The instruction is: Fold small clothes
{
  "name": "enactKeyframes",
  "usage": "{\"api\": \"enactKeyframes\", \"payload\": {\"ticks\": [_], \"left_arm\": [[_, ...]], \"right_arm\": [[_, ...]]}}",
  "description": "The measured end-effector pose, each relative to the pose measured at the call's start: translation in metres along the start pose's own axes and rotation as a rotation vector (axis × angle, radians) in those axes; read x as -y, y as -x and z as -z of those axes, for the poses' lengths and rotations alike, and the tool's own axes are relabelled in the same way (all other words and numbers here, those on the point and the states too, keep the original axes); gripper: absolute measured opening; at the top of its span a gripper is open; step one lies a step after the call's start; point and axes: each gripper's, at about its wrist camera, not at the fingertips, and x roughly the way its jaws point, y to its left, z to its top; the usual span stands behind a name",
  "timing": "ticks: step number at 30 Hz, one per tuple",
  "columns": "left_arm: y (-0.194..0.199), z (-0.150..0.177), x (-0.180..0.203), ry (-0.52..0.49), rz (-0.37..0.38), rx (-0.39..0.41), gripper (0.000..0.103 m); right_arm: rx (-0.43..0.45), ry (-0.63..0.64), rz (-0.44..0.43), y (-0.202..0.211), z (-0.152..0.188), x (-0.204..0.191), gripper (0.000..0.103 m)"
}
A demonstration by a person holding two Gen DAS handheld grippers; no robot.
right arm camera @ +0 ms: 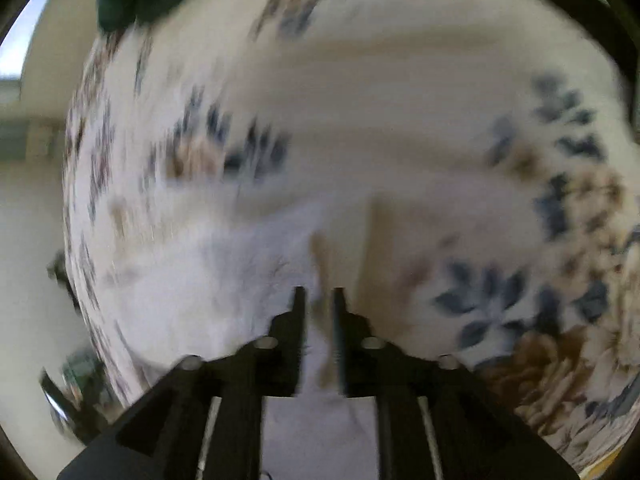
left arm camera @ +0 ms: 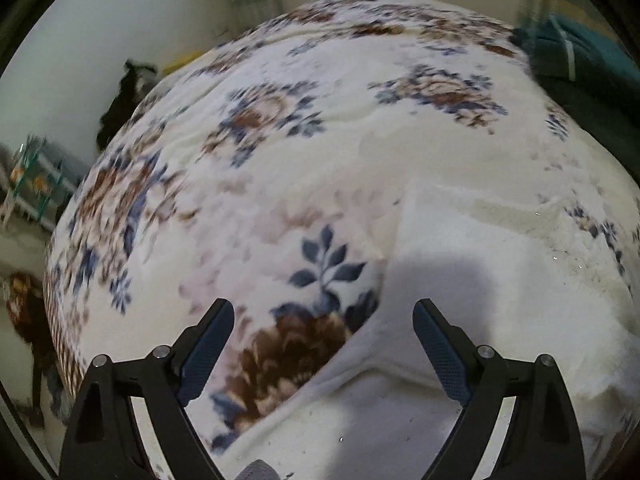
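Hovering over a white garment (left arm camera: 460, 288) was the left hand-held gripper (left arm camera: 324, 320), its jaws spread wide and nothing held between them. The garment was noted lying flat on a floral blanket (left arm camera: 280, 128) spread over a bed, one edge running diagonally beneath the jaws. In the blurred right wrist view, the right hand-held gripper (right arm camera: 318, 300) was seen with jaws narrowly parted above white cloth (right arm camera: 248, 264); whether any cloth was pinched could not be told. The garment was judged light, soft and limp, likely to sag and crease when lifted, and to drag on the fleecy blanket. A hold at a corner or hem edge, one per gripper, was considered best, with thin fabric pinched firmly.
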Motion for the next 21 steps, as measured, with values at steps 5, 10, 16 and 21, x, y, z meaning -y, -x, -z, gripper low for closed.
{"api": "enactKeyframes", "payload": {"ticks": [5, 10, 16, 21], "left_arm": [[-0.009, 0.005, 0.010, -0.059, 0.003, -0.016, 0.091], [-0.018, 0.014, 0.010, -0.056, 0.022, -0.053, 0.093], [-0.028, 0.030, 0.014, -0.072, 0.026, -0.092, 0.096], [-0.024, 0.041, 0.014, -0.067, 0.044, -0.124, 0.096]], "right_arm": [[-0.053, -0.051, -0.076, -0.021, -0.040, 0.012, 0.064], [-0.308, 0.041, -0.101, -0.104, -0.053, -0.008, 0.011], [-0.037, 0.106, 0.070, -0.073, -0.087, -0.034, 0.008], [-0.131, 0.160, 0.105, -0.095, -0.093, -0.049, 0.018]]}}
